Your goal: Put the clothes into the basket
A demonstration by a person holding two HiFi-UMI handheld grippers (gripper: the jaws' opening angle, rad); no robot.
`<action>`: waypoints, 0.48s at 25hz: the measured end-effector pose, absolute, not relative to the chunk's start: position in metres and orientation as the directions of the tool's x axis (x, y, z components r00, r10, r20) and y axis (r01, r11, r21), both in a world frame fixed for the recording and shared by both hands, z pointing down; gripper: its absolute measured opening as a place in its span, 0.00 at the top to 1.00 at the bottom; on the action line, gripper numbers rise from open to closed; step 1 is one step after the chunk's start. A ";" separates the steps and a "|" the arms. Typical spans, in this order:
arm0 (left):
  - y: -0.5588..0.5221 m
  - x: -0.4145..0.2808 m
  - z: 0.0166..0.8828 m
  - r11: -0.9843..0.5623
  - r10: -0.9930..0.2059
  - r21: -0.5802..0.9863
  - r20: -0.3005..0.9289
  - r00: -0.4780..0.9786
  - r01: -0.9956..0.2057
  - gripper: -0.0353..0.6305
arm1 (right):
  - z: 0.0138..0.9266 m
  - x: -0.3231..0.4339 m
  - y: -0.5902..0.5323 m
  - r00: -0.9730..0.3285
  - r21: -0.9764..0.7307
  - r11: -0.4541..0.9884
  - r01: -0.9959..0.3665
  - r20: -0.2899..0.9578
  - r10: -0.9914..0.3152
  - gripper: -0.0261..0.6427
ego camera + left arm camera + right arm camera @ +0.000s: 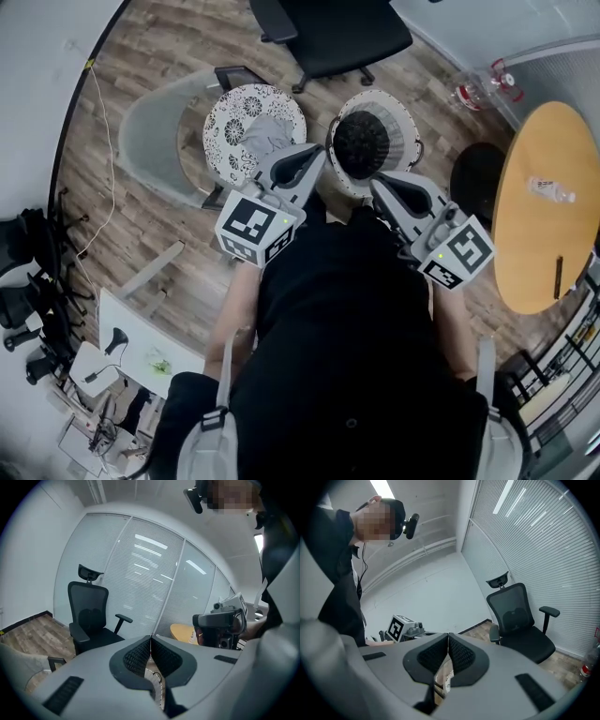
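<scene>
On the wooden floor (pixel 159 56), a grey garment (pixel 265 134) lies in a patterned basket (pixel 230 117) and a black garment (pixel 361 143) in the neighbouring basket (pixel 405 127), while the left hand-held gripper (pixel 315 153) and right hand-held gripper (pixel 377 186) hover above, pressed together and empty, likely before grabbing.

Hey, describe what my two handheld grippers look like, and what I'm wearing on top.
The left gripper and right gripper are both grey plastic. Each tapers to two jaws lined with black textured pads. Each also carries a white cube printed with black square markers and showing a small green light. You're wearing a black top.
</scene>
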State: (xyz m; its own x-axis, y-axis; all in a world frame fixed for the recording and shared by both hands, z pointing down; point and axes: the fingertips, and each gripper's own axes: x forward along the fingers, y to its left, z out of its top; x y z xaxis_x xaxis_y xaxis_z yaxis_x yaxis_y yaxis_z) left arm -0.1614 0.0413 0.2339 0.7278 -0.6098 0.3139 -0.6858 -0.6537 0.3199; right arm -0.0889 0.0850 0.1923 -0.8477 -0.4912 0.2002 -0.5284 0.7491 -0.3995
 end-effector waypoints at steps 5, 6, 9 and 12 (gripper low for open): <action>0.037 -0.181 0.261 -0.680 -0.563 0.287 0.386 0.731 -0.675 0.93 | 0.202 -0.113 0.076 -0.828 -0.405 0.723 -0.559 0.231 -0.511 0.94; 0.037 -0.185 0.266 -0.687 -0.552 0.276 0.404 0.729 -0.673 0.93 | 0.204 -0.118 0.076 -0.825 -0.409 0.718 -0.564 0.239 -0.512 0.94; 0.038 -0.198 0.281 -0.695 -0.520 0.289 0.430 0.738 -0.659 0.93 | 0.211 -0.134 0.078 -0.819 -0.415 0.706 -0.574 0.262 -0.511 0.94; 0.040 -0.208 0.303 -0.707 -0.472 0.307 0.466 0.748 -0.637 0.93 | 0.220 -0.146 0.081 -0.813 -0.426 0.693 -0.582 0.284 -0.508 0.94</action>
